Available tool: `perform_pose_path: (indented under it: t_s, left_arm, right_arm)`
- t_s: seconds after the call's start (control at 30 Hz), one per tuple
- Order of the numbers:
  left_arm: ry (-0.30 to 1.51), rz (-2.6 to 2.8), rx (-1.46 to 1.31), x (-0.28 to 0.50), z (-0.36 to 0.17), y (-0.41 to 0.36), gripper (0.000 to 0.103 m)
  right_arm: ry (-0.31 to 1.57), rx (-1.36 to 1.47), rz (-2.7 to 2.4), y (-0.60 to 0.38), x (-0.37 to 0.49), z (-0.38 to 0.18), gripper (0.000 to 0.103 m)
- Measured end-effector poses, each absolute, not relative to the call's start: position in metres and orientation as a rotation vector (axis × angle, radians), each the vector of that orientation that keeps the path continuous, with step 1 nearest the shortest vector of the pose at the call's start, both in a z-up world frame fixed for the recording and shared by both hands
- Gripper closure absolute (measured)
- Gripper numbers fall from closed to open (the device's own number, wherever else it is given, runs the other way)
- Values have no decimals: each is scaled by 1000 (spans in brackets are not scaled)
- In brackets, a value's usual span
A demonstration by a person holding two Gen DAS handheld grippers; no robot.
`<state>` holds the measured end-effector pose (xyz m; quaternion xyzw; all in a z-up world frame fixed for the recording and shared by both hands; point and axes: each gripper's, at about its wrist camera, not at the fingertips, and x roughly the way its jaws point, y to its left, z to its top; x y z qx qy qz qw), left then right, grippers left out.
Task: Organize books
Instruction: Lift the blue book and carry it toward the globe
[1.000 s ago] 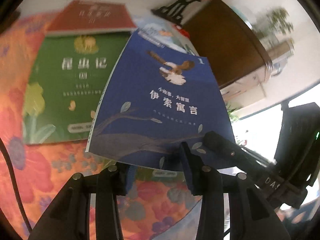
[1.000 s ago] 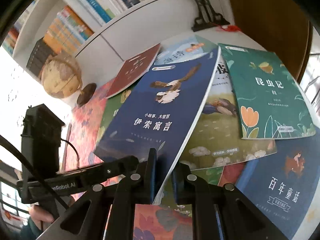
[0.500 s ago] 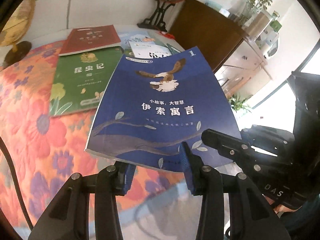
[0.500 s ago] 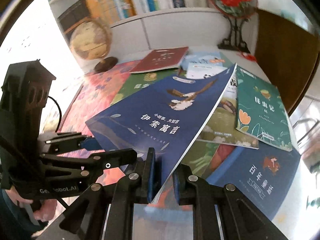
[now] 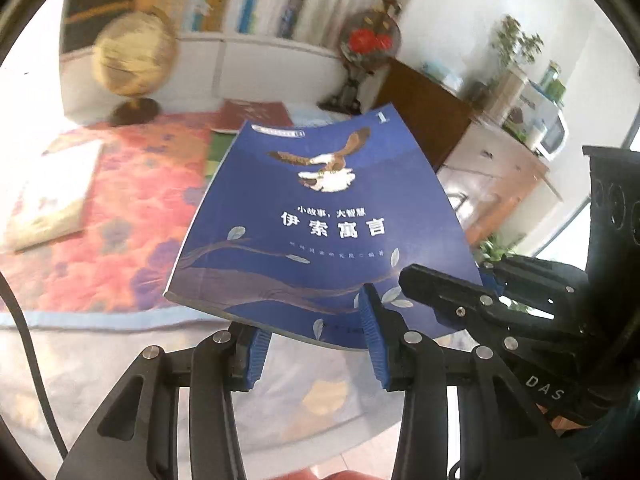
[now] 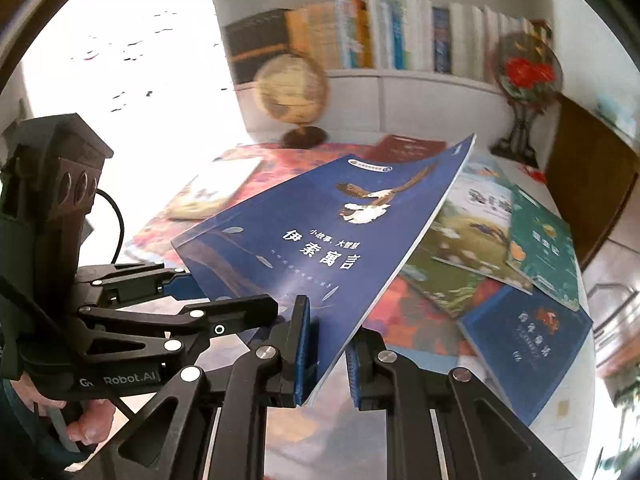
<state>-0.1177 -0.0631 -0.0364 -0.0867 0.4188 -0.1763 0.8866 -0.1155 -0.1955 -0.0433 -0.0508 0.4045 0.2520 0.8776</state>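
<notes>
A white bookshelf (image 5: pixel 256 4) and a globe (image 5: pixel 134 56) stand behind the floral-clothed tabletop (image 5: pixel 120 216). In the left wrist view, the left tool (image 5: pixel 316 344) straddles the blue book's (image 5: pixel 320 216) near edge, part open; whether its pads press on it is unclear. The book hangs tilted above the tabletop.

In the right wrist view, the right tool (image 6: pixel 328 354) pinches the blue book's (image 6: pixel 320 240) lower corner, nearly closed. Other books (image 6: pixel 524 344) lie to the right.

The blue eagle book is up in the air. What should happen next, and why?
Probably carry the blue eagle book toward the bookshelf. Both the left gripper and right gripper pinch its near edge, it hangs clear of the flowered cloth, and other books still lie there.
</notes>
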Motion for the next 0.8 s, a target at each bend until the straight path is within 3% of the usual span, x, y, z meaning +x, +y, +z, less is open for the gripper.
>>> perform_pose_path:
  t_s: [0.4, 0.8]
  left_arm:
    - [795, -145, -250, -152, -12, 50, 65]
    - [842, -96, -347, -62, -49, 188, 65]
  right_arm:
    - [804, -107, 752, -83, -130, -27, 86]
    - [894, -147, 834, 67, -34, -68, 84]
